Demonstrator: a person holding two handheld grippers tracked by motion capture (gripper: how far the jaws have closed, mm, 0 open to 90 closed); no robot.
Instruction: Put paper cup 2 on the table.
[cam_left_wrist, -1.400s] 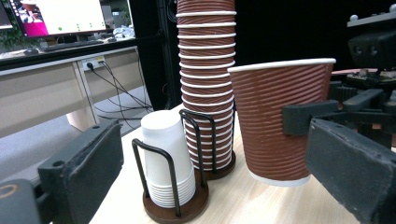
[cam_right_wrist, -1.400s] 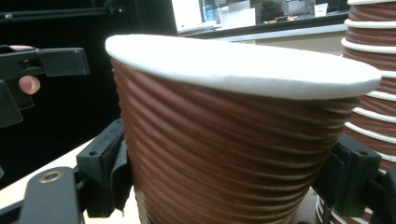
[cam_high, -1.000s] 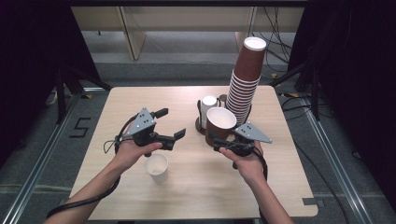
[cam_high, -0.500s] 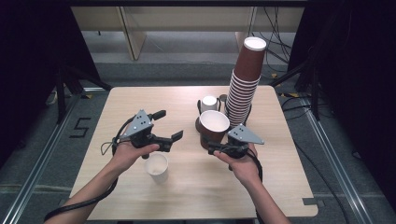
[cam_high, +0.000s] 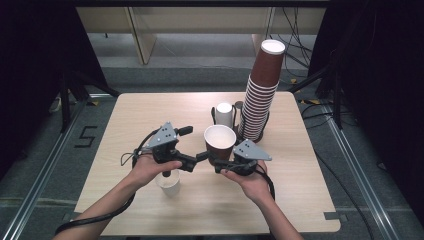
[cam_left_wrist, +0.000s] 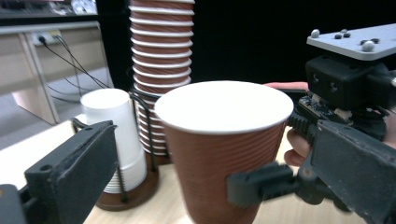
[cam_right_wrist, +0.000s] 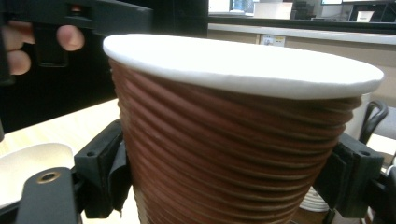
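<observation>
High view: table (cam_high: 310, 200) first, pale wood, with the tall stack (cam_high: 261, 100) of brown cups at its far right in a wire holder, and a shorter white stack (cam_high: 224, 115) just beside it on the left. Next down in size, one brown cup (cam_high: 220, 144) is off the stack and held upright near the table's middle by the right gripper (cam_high: 222, 165), whose jaws stand partly closed, one pad on each side of the ribbed wall; the right gripper view shows both pads pressed on the cup. The left gripper (cam_high: 197, 159) comes in from the left with its tip just beside that cup; its jaws have just been opening and now stand at their widest, and in the left gripper view they flank the cup without touching it. Smallest, a white cup (cam_high: 168, 181) sits upright on the table under the left hand (cam_high: 150, 169), near the front edge. As I judge it, pulling one brown cup free is done; what seems left is bringing the brown and white cups together, or a hand-over to the left gripper, and neither has begun
</observation>
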